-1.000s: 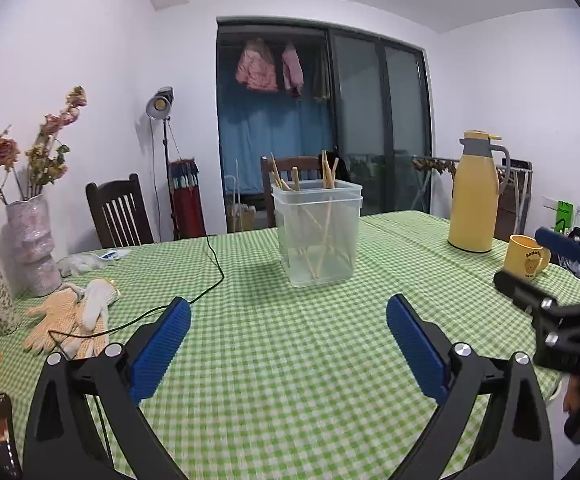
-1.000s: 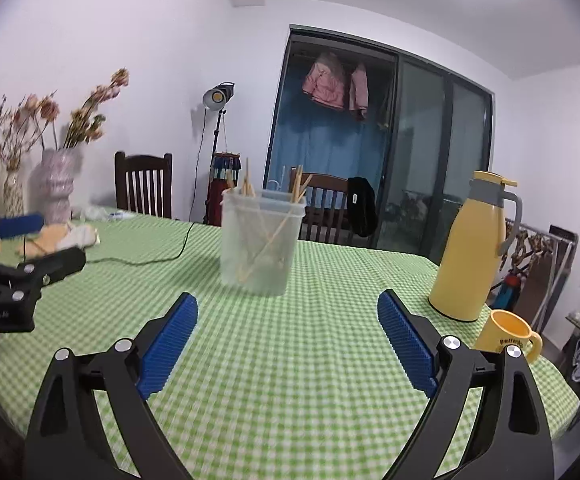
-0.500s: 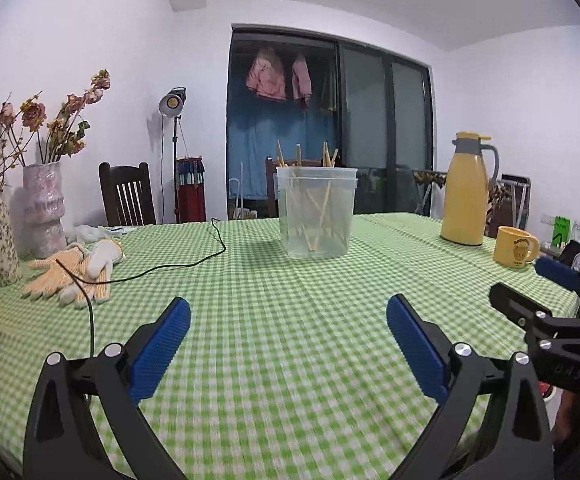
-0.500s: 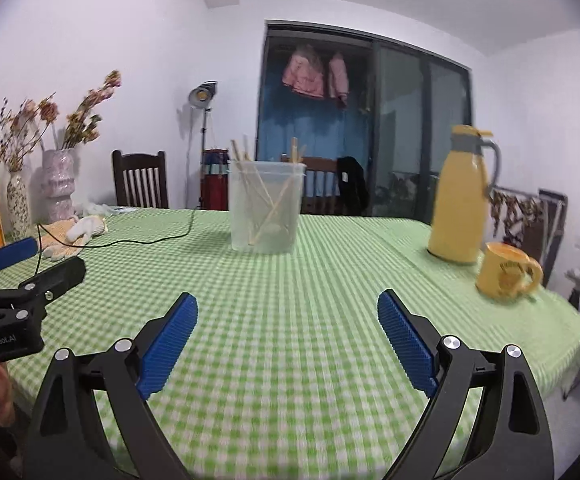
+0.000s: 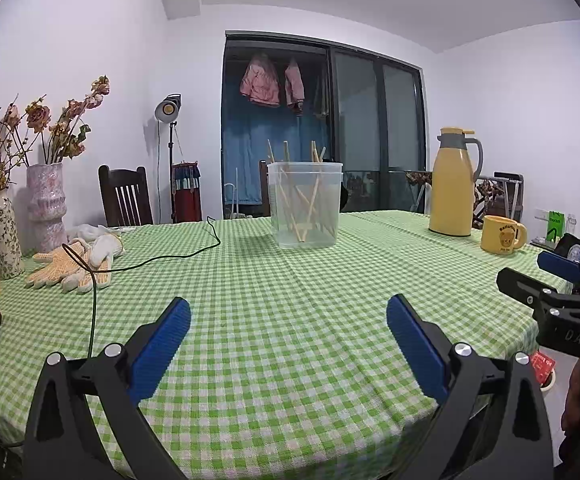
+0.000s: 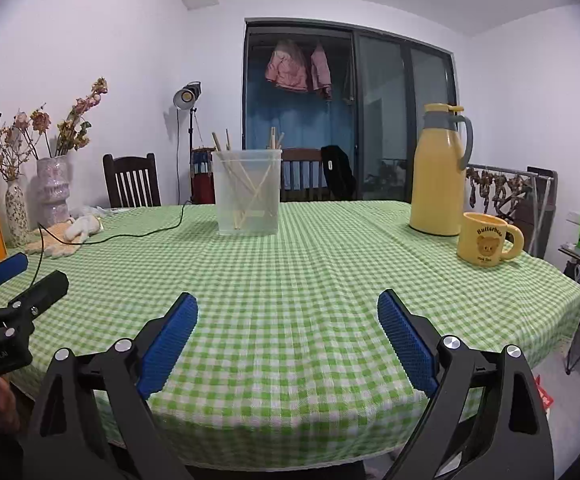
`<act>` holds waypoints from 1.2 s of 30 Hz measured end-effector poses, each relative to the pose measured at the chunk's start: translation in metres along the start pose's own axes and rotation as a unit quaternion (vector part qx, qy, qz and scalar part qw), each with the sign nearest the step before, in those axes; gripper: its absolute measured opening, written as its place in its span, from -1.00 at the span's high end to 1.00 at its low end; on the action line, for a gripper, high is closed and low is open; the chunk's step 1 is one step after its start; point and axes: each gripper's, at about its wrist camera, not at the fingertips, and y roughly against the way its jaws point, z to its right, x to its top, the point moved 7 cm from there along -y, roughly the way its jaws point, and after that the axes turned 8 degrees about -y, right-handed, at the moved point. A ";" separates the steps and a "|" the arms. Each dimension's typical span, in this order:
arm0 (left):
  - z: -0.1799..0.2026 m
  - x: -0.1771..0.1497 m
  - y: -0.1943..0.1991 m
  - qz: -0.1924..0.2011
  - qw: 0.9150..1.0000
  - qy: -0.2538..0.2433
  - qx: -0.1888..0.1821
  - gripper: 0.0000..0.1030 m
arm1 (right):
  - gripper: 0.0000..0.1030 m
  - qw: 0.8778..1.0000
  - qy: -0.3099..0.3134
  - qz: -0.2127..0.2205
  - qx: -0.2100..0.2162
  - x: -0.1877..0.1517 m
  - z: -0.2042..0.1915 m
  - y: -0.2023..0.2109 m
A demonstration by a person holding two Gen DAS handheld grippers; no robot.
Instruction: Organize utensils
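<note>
The chopsticks (image 5: 304, 196) stand in a clear plastic container (image 5: 305, 205) far out on the green checked tablecloth (image 5: 290, 300), well apart from me. Their long axes run mostly upright but lean and cross each other, tips poking above the rim, ends resting on the container's floor. From my right side the same container (image 6: 248, 192) sits ahead and a little left, with a yellow thermos (image 6: 438, 172) and a yellow bear mug (image 6: 486, 239) to the right. My left gripper (image 5: 287, 318) hangs over the near table edge, jaws spread wide, gripping nothing. My right gripper (image 6: 287, 312) hangs likewise, jaws spread wide, touching nothing.
</note>
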 end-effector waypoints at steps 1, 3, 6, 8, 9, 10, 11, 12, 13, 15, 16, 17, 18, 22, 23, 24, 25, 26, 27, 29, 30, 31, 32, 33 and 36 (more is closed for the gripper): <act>-0.001 0.001 0.000 0.001 1.000 0.002 0.000 -0.85 | -0.70 1.000 0.002 0.003 0.000 0.000 0.000 0.001; -0.003 0.003 0.001 0.004 1.000 0.006 0.002 -0.85 | -0.70 1.000 0.007 0.009 0.002 0.002 -0.002 0.003; -0.006 0.004 0.000 0.003 1.000 0.010 0.005 -0.85 | -0.70 1.000 0.003 0.010 0.002 0.003 -0.001 0.002; -0.007 0.005 0.000 0.002 1.000 0.012 0.007 -0.85 | -0.70 1.000 0.005 0.010 0.000 0.004 0.000 0.001; -0.008 0.005 -0.001 0.001 1.000 0.015 0.006 -0.85 | -0.70 1.000 0.009 0.008 -0.004 0.005 0.001 0.000; -0.008 0.005 -0.001 0.000 1.000 0.019 0.004 -0.85 | -0.70 1.000 0.011 0.007 -0.007 0.005 0.001 -0.001; -0.009 0.005 -0.001 0.000 1.000 0.021 0.003 -0.85 | -0.70 1.000 0.012 0.007 -0.011 0.006 0.002 -0.002; -0.009 0.005 -0.001 0.001 1.000 0.022 0.003 -0.85 | -0.70 1.000 0.012 0.009 -0.012 0.006 0.002 -0.002; -0.009 0.006 -0.001 0.001 1.000 0.021 0.004 -0.85 | -0.70 1.000 0.011 0.010 -0.013 0.007 0.002 -0.001; -0.009 0.006 -0.001 0.002 1.000 0.019 0.004 -0.85 | -0.70 1.000 0.010 0.012 -0.012 0.007 0.002 0.000; -0.009 0.006 -0.001 0.002 1.000 0.018 0.003 -0.85 | -0.70 1.000 0.010 0.011 -0.012 0.007 0.002 0.000; -0.009 0.005 -0.001 0.002 1.000 0.017 0.003 -0.85 | -0.70 1.000 0.010 0.010 -0.011 0.006 0.002 0.000; -0.009 0.005 -0.001 0.002 1.000 0.016 0.003 -0.85 | -0.70 1.000 0.009 0.008 -0.010 0.006 0.002 0.000; -0.010 0.005 -0.002 0.002 1.000 0.016 0.005 -0.85 | -0.70 1.000 0.011 0.010 -0.006 0.005 0.000 0.002; -0.011 0.005 -0.002 0.002 1.000 0.017 0.005 -0.85 | -0.70 1.000 0.013 0.010 -0.004 0.005 -0.001 0.001; -0.011 0.005 -0.002 0.001 1.000 0.018 0.005 -0.85 | -0.70 1.000 0.016 0.010 -0.003 0.005 -0.002 0.001; -0.012 0.004 -0.002 0.001 1.000 0.019 0.006 -0.85 | -0.70 1.000 0.018 0.010 -0.002 0.004 -0.003 0.002; -0.012 0.004 -0.002 0.000 1.000 0.019 0.006 -0.85 | -0.70 1.000 0.019 0.009 -0.001 0.004 -0.004 0.001; -0.012 0.004 -0.003 -0.001 1.000 0.019 0.006 -0.85 | -0.70 1.000 0.022 0.007 -0.001 0.004 -0.005 0.001; -0.012 0.003 -0.003 -0.003 1.000 0.021 0.006 -0.85 | -0.70 1.000 0.023 0.006 -0.002 0.004 -0.004 0.000; -0.012 0.003 -0.003 -0.004 1.000 0.021 0.005 -0.85 | -0.70 1.000 0.022 0.005 -0.001 0.004 -0.004 0.000; -0.012 0.003 -0.003 -0.004 1.000 0.021 0.005 -0.85 | -0.70 1.000 0.021 0.005 -0.002 0.004 -0.003 0.000; -0.012 0.003 -0.003 -0.003 1.000 0.021 0.005 -0.85 | -0.70 1.000 0.020 0.005 -0.002 0.004 -0.002 -0.001; -0.012 0.003 -0.003 -0.003 1.000 0.021 0.005 -0.85 | -0.70 1.000 0.020 0.005 -0.002 0.004 -0.002 -0.001; -0.013 0.004 -0.002 0.000 1.000 0.021 0.007 -0.85 | -0.70 1.000 0.022 -0.001 -0.002 0.003 -0.002 -0.003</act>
